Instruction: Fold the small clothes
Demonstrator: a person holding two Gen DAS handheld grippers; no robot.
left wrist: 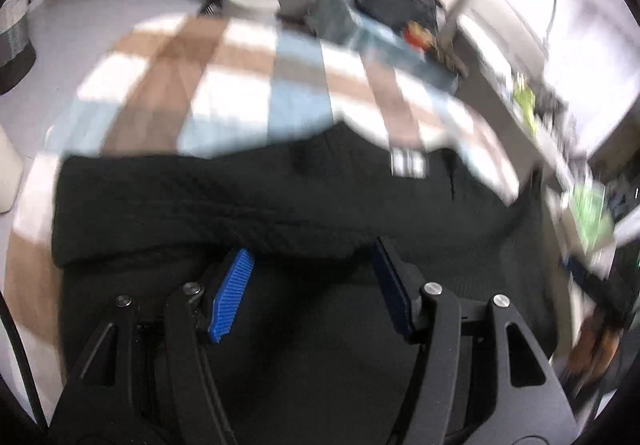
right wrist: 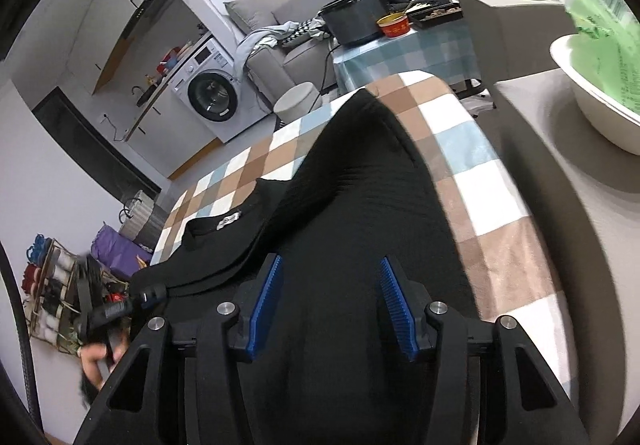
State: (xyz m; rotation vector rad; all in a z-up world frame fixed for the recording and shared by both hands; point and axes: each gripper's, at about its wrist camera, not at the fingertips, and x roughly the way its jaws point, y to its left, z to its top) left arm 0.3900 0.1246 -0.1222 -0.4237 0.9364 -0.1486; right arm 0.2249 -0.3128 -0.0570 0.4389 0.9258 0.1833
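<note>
A black knit garment point(right wrist: 344, 201) lies on a checked blanket point(right wrist: 472, 181) in white, brown and pale blue. Its collar with a white label point(right wrist: 229, 220) is at the left in the right wrist view. My right gripper point(right wrist: 330, 273) is open just above the garment's body, blue pads point(right wrist: 267, 305) apart. In the blurred left wrist view the garment point(left wrist: 248, 201) has a folded edge lying across the tips of my open left gripper point(left wrist: 310, 253). Its white label point(left wrist: 408, 163) shows at the upper right. The left gripper also shows in the right wrist view point(right wrist: 116, 309), beside the garment's left edge.
A white bowl point(right wrist: 592, 109) with a green bag stands on the grey surface to the right. Beyond the blanket are a small table with a dark pot point(right wrist: 356, 19) and a red bowl, a grey sofa, a white stool point(right wrist: 296, 101) and a washing machine point(right wrist: 212, 93). Baskets stand on the floor at left.
</note>
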